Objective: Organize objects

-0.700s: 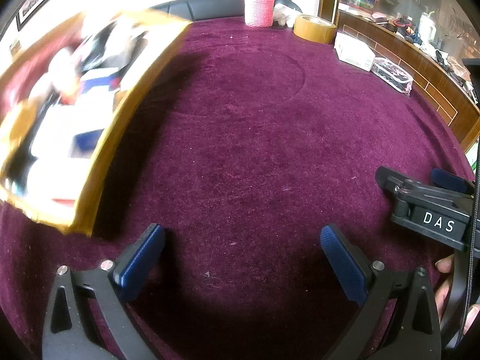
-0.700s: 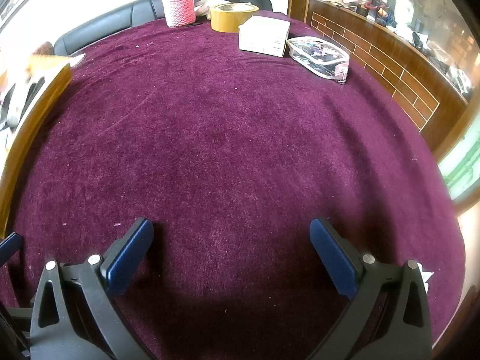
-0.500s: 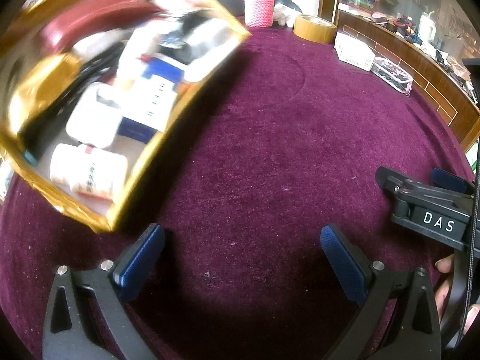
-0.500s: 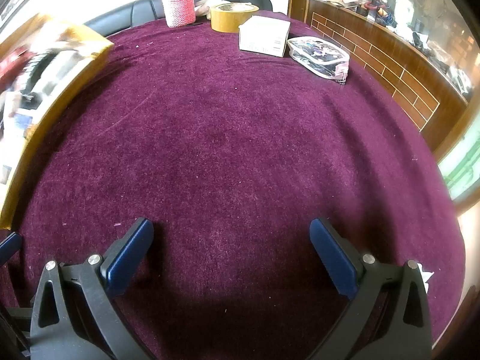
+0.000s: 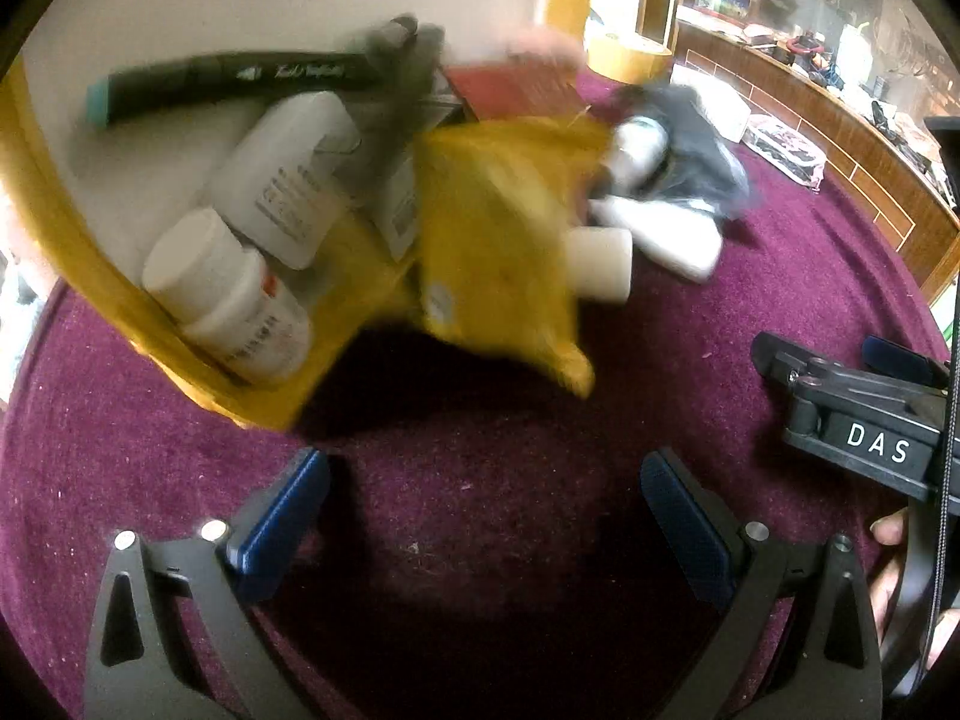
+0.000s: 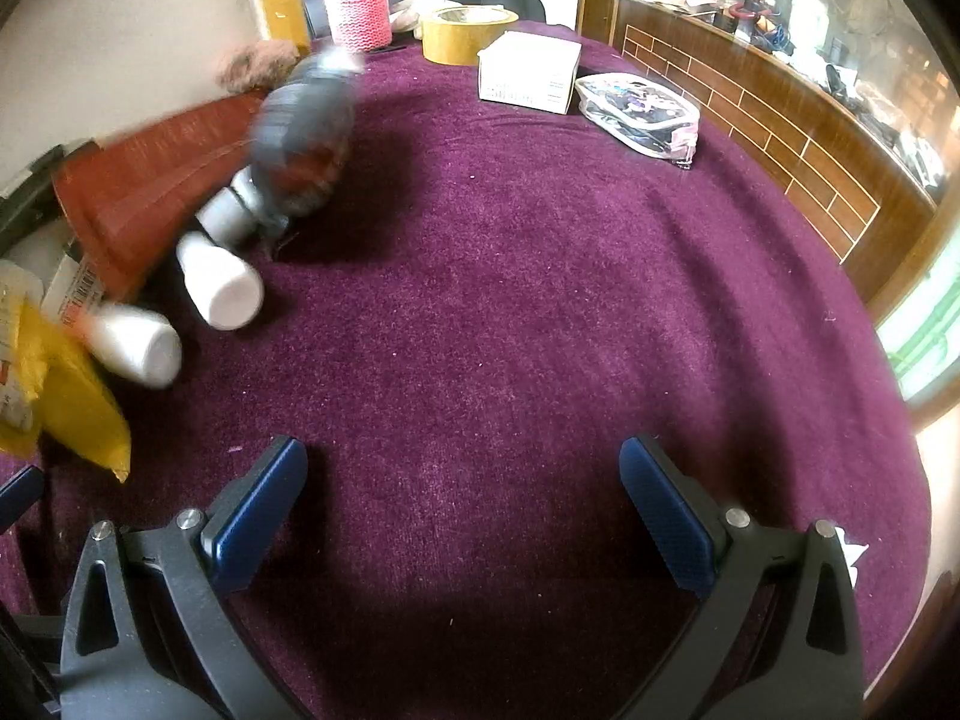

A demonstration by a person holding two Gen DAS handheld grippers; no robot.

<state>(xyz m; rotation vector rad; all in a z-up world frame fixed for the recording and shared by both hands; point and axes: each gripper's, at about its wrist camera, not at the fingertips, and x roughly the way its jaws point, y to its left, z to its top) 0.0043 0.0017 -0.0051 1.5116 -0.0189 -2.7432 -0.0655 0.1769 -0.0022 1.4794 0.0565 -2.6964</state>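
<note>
Bottles (image 5: 228, 291) and a yellow bag (image 5: 492, 240) spill from a tipped box (image 5: 54, 222) onto purple cloth (image 6: 510, 300). Left gripper (image 5: 480, 516) and right gripper (image 6: 462, 504) hang spread wide, holding nothing.

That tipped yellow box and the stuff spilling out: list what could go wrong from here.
1. The white bottles lie on their sides on the purple cloth; they may roll toward the edge.
2. The box is tilted with a black marker and bottles inside; more may tumble onto the left gripper.
3. The pile is blurred and overlapping, so picking now could grab the wrong item.
</note>
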